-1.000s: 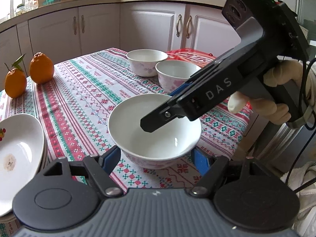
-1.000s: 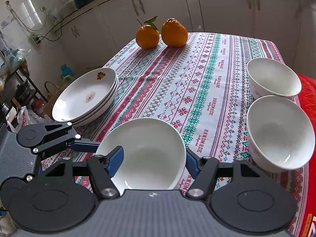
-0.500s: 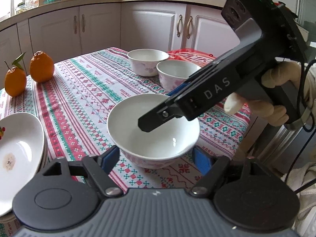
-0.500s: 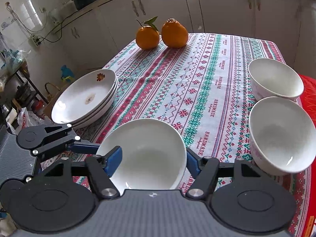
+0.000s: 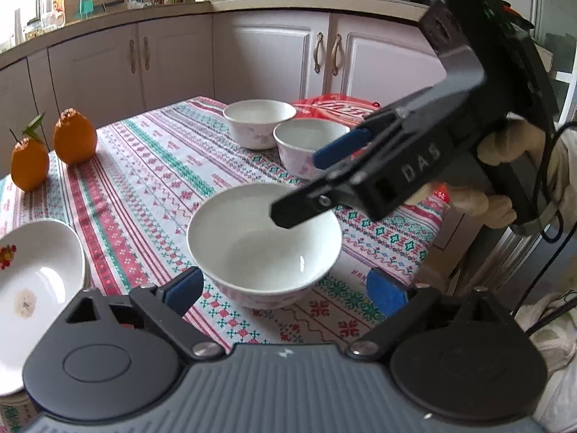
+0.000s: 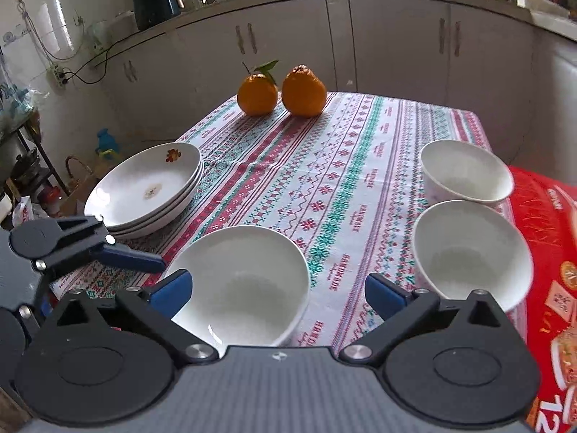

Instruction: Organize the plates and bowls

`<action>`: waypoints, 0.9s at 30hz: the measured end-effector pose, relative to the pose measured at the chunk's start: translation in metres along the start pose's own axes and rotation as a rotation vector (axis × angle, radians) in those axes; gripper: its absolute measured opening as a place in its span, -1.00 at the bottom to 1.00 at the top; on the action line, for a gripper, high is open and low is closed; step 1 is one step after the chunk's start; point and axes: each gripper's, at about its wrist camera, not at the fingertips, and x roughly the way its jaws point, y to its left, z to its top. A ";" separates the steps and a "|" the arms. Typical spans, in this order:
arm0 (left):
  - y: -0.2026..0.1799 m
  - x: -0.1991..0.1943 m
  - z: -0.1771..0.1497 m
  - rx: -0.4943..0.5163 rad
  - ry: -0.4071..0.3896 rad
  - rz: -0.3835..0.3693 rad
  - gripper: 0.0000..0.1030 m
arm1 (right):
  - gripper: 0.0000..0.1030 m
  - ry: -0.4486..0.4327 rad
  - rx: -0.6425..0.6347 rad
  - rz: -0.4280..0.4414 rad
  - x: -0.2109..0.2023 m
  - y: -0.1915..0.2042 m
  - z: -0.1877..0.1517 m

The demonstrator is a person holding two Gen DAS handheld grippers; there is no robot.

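Note:
A white bowl [image 5: 265,241] [image 6: 238,281] stands upright on the patterned tablecloth [image 5: 151,180] near the table's front edge. My left gripper [image 5: 285,292] straddles it low down. Its jaws are opening, and both blue pads stand clear of the bowl's sides. My right gripper [image 6: 279,292] [image 5: 310,184] hangs over the same bowl from the other side. Its jaws are also opening, wide, with the bowl below and between them and not gripped. Two more white bowls [image 6: 465,176] [image 6: 468,252] stand side by side at the right. A stack of plates [image 6: 144,187] [image 5: 36,288] lies at the left.
Two oranges [image 6: 258,93] [image 6: 303,90] sit at the table's far end. A red box [image 6: 548,252] lies under the table's right edge beside the two bowls. Kitchen cabinets [image 5: 270,57] run behind the table. A gloved hand [image 5: 505,151] holds the right gripper.
Both grippers have opened around the near bowl and let it go. The right gripper has lifted a little and tilted; the bowl stays on the cloth.

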 end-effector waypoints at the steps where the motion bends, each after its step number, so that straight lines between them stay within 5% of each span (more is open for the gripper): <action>1: -0.002 -0.003 0.002 0.006 -0.005 0.002 0.88 | 1.00 -0.015 -0.007 -0.011 -0.005 0.000 -0.002; 16: -0.008 0.004 0.064 0.042 -0.041 0.050 0.96 | 1.00 -0.147 -0.090 -0.283 -0.053 -0.031 -0.032; 27: -0.017 0.067 0.119 0.095 0.030 0.027 0.97 | 1.00 -0.127 -0.067 -0.305 -0.038 -0.075 -0.044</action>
